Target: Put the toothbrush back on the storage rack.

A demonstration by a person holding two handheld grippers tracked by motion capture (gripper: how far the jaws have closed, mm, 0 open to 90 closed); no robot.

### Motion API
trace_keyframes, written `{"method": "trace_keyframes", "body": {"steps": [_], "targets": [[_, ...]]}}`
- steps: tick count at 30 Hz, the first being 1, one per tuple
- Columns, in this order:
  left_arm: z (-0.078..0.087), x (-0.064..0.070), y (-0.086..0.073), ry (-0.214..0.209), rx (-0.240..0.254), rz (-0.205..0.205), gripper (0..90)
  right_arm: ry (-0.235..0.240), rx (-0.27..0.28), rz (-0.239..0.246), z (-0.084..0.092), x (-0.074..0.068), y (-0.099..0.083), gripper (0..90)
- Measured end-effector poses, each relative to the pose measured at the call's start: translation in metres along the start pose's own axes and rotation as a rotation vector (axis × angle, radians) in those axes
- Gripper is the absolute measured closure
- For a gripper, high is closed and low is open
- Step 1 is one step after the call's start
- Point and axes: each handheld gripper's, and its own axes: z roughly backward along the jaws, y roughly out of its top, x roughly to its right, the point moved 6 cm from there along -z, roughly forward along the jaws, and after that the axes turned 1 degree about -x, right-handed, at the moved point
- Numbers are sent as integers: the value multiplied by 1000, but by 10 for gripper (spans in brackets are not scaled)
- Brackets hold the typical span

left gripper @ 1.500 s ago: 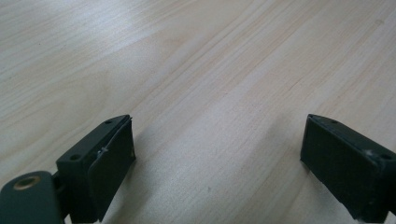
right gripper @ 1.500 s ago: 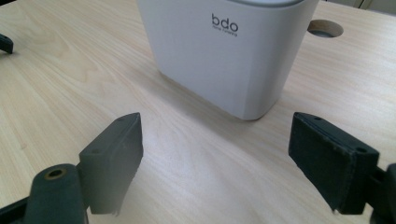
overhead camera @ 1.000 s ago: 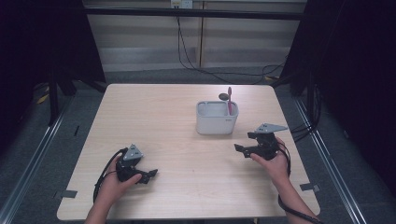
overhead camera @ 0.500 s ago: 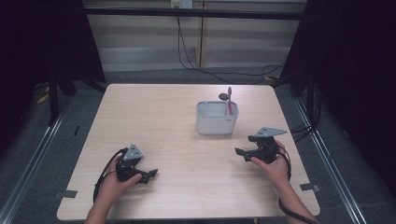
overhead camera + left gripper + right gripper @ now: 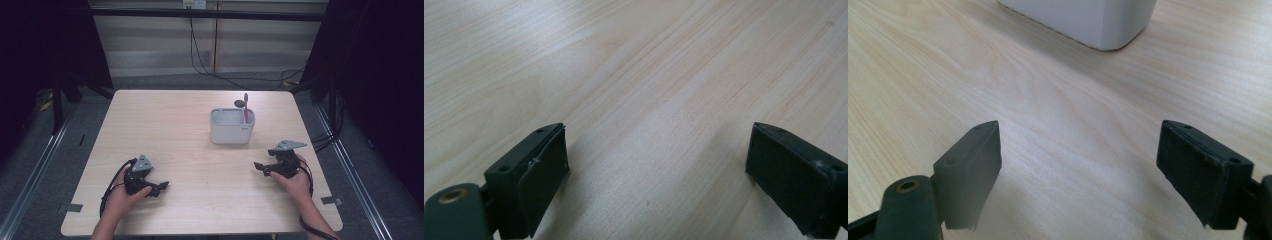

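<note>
Both claws rest apart and empty on the surface (image 5: 200,150): left claw (image 5: 161,188) near-left, right claw (image 5: 261,167) near the white holder (image 5: 232,131).

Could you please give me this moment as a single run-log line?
left gripper: open, empty, low over table | right gripper: open, empty, near white holder | pink toothbrush: upright in holder
</note>
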Motion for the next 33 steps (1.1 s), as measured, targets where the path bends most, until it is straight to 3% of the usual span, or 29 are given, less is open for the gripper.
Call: {"method": "trace_keyframes", "body": {"steps": [19,33], "targets": [[0,0,0,0,0,0,94,-22,-62,39,-5,1,-10,177],[0,0,0,0,0,0,94,-30,-72,24,-5,2,-10,157]]}}
